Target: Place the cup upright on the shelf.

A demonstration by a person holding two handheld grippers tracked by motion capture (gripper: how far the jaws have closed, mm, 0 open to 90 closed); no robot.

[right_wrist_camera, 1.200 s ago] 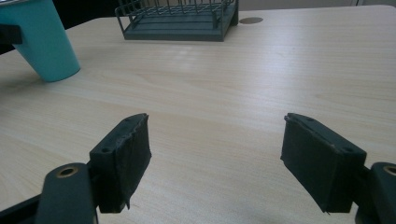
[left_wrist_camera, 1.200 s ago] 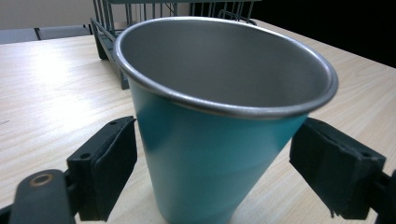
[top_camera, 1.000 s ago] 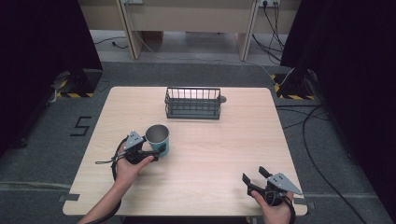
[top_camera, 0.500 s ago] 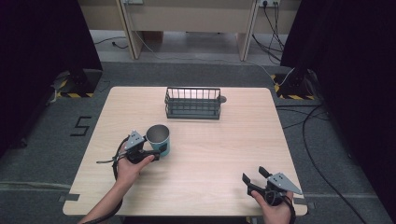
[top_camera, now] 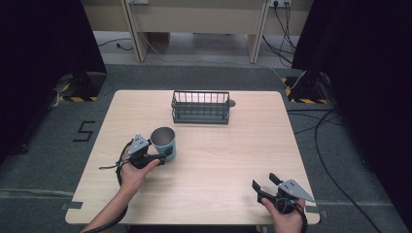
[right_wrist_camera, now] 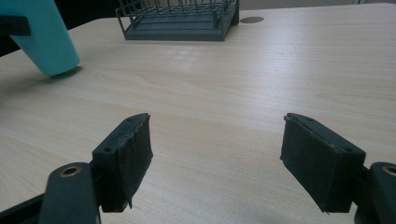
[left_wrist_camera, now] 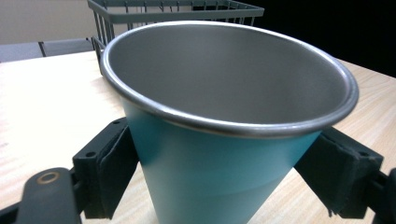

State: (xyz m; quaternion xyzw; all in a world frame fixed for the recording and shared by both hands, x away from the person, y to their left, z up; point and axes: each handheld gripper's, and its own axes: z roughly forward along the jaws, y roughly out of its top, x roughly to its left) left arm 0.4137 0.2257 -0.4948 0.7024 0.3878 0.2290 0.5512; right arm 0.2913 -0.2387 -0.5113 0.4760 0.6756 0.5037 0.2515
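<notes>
A teal cup (top_camera: pixel 163 138) with a bare steel inside stands on the left half of the light wooden table (top_camera: pixel 233 150). My left gripper (top_camera: pixel 164 148) is shut on it, one black pad pressed against each side of the cup (left_wrist_camera: pixel 210 177) below the rim. In the right gripper view the cup (right_wrist_camera: pixel 46 39) leans a little, its base at the tabletop. My right gripper (top_camera: pixel 263 180) rests open near the front right corner, held by a hand. Its jaws (right_wrist_camera: pixel 217 123) stand wide apart with only bare wood between them.
A dark wire basket (top_camera: pixel 200 108) sits at the back middle of the table, empty as far as I can see, with a small dark disc (top_camera: pixel 231 103) by its right end. Cables (top_camera: pixel 335 145) lie on the grey floor to the right.
</notes>
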